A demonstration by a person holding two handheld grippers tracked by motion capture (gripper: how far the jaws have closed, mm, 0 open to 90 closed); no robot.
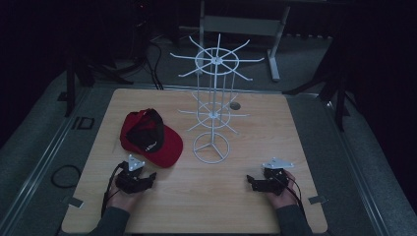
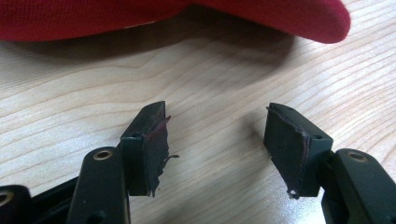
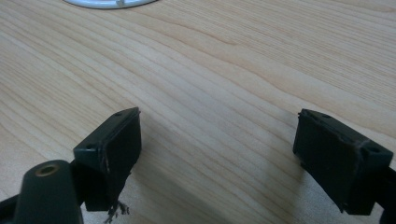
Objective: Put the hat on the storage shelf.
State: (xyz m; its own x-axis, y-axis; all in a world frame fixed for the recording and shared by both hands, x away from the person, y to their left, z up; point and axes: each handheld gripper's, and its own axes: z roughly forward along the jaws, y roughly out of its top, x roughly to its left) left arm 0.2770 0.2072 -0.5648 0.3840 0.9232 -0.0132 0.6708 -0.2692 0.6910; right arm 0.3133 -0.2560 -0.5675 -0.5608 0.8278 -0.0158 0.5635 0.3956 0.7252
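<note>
High view: red cap (image 1: 150, 139) on worktop (image 1: 255, 137), just beside white wire rack (image 1: 212, 105); left claw (image 1: 142, 182) nearest.
Left gripper view: claw (image 2: 217, 140) released, cap (image 2: 280, 14) ahead.
Right gripper view: claw (image 3: 217, 154) released, rack base (image 3: 109, 3) beyond.
Risk: cap snagging prongs, tipping light rack.

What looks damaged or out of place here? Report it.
The rubber pads are worn: the left gripper has torn, frayed pad edges, and the right gripper trails loose shreds from its pad. The red cap lies upside down on the table, not on the white rack.
</note>
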